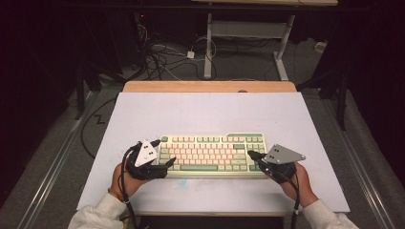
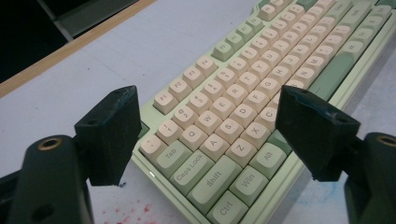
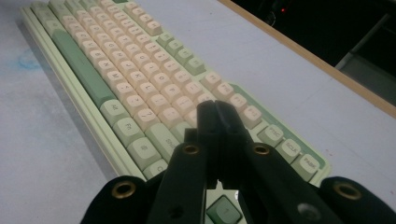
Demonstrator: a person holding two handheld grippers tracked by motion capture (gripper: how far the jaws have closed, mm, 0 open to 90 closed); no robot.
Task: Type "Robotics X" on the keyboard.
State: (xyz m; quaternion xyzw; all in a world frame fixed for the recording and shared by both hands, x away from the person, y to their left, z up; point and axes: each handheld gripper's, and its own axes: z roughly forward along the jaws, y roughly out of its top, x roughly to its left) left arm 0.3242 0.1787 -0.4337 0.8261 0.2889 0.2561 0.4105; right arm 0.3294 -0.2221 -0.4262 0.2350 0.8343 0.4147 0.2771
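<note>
Dark room with cables on the floor behind; pale grey-white worktop (image 1: 143, 114) with a wooden far edge carries a mint-green and cream mechanical keyboard (image 1: 212, 155), sitting toward the near edge, long axis running left-right.

Left tool (image 1: 168, 163) sits at keyboard's left end, jaws spread wide; in the left gripper view they straddle the Tab/Caps Lock/Shift corner (image 2: 205, 154), not pressing on anything that I can see. Right tool (image 1: 252, 155) is at keyboard's right end, jaws pressed together with nothing between them, tip over the right-hand keys (image 3: 219, 109), pointing toward keyboard's middle. Contact with a key: cannot tell.

Judgement: closed right tip looks set up to poke a key, keys lie just below and ahead of it, so right hand is the nearer one for that side.

Room: wide bare worktop behind keyboard, narrower strip in front of it, free margin past both ends. Faint red and blue stains on worktop near keyboard's front corners.
</note>
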